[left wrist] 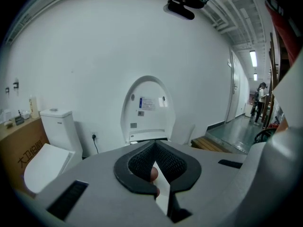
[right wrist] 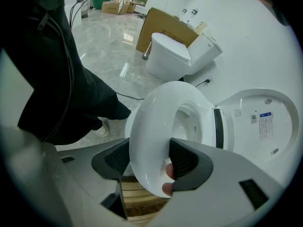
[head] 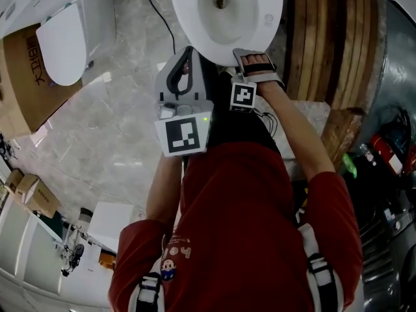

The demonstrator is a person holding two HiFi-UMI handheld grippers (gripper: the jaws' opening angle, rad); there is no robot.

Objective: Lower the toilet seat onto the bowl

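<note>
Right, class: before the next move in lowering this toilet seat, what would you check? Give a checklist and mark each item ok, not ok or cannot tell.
1. The white oval plastic toilet seat sits between the right gripper's tongs, and both pads seem to touch it: ok.
2. The white plastic lid stands upright behind, clear of the seat: ok.
3. The left gripper is shut and empty: ok.
4. How much gap is left between the seat and the white ceramic bowl: cannot tell.
5. The bowl's rim is free of anything under the seat: cannot tell.
</note>
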